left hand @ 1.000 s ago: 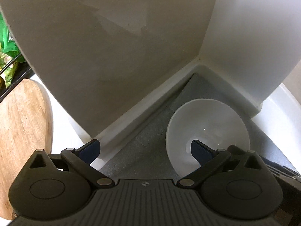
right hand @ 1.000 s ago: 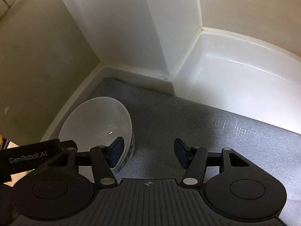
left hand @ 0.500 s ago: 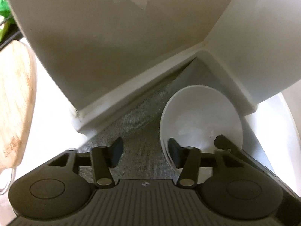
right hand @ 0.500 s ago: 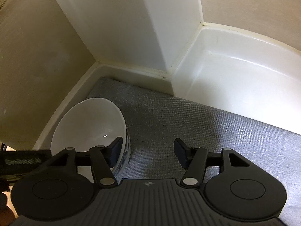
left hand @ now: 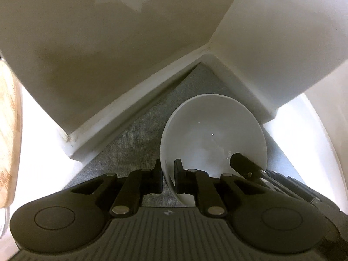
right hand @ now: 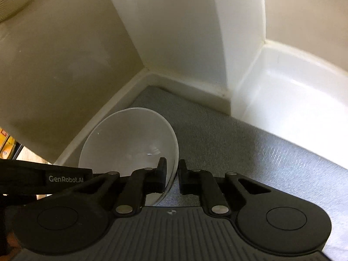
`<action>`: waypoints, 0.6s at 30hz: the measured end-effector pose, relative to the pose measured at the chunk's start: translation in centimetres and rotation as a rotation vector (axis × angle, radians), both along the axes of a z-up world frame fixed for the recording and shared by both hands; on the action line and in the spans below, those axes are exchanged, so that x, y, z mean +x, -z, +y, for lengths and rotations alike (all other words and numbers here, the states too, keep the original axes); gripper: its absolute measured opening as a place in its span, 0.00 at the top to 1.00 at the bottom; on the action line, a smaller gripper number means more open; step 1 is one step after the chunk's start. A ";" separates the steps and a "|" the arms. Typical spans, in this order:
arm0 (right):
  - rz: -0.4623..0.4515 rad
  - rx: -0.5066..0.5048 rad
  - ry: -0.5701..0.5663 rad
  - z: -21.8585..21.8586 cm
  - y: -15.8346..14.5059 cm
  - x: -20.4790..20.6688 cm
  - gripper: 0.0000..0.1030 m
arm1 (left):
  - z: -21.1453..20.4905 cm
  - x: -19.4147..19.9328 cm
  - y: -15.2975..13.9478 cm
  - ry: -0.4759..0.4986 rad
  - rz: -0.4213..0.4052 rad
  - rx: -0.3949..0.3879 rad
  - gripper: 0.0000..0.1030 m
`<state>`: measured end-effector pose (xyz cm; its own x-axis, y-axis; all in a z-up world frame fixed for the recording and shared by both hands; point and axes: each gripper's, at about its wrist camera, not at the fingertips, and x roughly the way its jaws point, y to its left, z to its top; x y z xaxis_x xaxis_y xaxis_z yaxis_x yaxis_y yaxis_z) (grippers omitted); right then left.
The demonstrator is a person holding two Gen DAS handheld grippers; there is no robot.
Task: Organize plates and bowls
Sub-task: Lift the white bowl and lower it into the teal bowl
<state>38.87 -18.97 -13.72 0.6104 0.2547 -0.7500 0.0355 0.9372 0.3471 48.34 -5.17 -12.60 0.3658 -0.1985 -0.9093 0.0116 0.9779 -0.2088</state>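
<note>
A white bowl (left hand: 213,134) (right hand: 130,139) sits on a grey mat (left hand: 134,139) in a white corner. My left gripper (left hand: 168,169) is closing on the bowl's near-left rim, one pad outside the wall and one inside, both pressing on it. My right gripper (right hand: 173,167) is closing on the opposite rim the same way, the thin wall pinched between its pads. In the left wrist view a right finger (left hand: 245,163) shows inside the bowl. The left gripper's black body (right hand: 43,178) crosses the lower left of the right wrist view.
White walls (left hand: 108,43) meet in a corner just behind the bowl, with a low skirting along the mat (right hand: 228,143). A wooden board (left hand: 8,130) stands at the far left. A white glossy ledge (right hand: 293,91) lies to the right of the mat.
Both grippers went from wide open to closed on the bowl's rim, one on each side. The left one tipped further down and shifted right over the rim.
</note>
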 end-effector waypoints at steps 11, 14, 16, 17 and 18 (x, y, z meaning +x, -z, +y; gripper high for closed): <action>-0.104 -0.004 0.000 0.5 -4.7 -3.8 0.88 | 2.6 -4.4 -5.3 0.033 -0.081 -0.045 0.90; -0.128 -0.004 -0.001 0.9 -5.8 -5.1 0.88 | 3.4 -6.0 -6.6 0.038 -0.101 -0.050 0.90; -0.140 -0.002 -0.006 1.1 -6.4 -6.1 0.88 | 3.8 -7.0 -7.2 0.041 -0.113 -0.051 0.90; -0.144 0.001 -0.008 1.2 -6.6 -6.5 0.88 | 4.1 -7.5 -7.5 0.040 -0.117 -0.052 0.90; -0.149 0.002 -0.012 1.3 -6.8 -7.0 0.88 | 4.4 -7.9 -7.7 0.041 -0.121 -0.051 0.90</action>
